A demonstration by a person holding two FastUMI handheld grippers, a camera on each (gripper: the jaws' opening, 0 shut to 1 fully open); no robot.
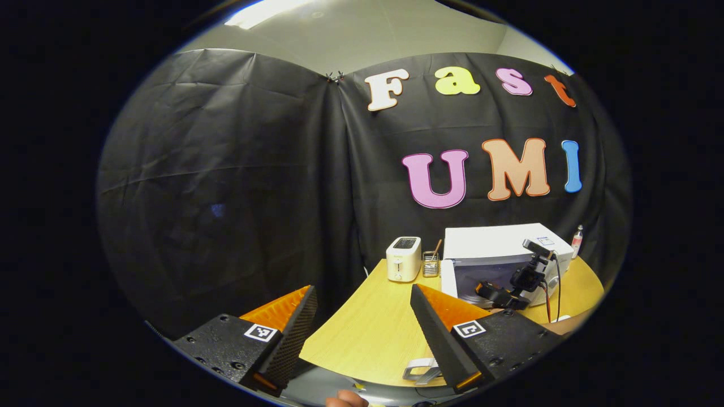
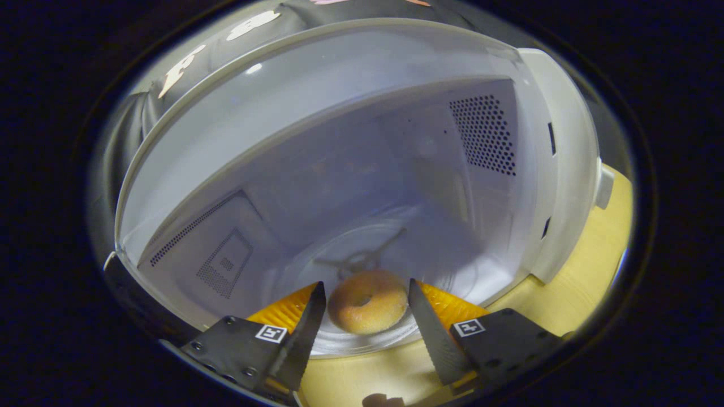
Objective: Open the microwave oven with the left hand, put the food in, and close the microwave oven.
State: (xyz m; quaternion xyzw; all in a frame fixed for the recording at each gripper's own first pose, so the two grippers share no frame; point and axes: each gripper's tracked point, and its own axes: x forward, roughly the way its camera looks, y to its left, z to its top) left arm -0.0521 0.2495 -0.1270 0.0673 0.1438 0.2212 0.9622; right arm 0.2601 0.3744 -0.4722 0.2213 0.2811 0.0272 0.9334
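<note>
The white microwave stands open in the right gripper view, its grey cavity close in front. A brown donut lies on the glass turntable at the front of the cavity. My right gripper is open, one finger on each side of the donut with a thin gap. The left gripper view shows the microwave far off on the table's right, with the right gripper reaching into its front. My left gripper is open, holds nothing, and hangs back beyond the table's near edge.
A round wooden table carries a white toaster, a small wire holder with sticks and a small bottle beside the microwave. A pale clip-like object sits at the table's near edge. The microwave door's dark edge is lower left.
</note>
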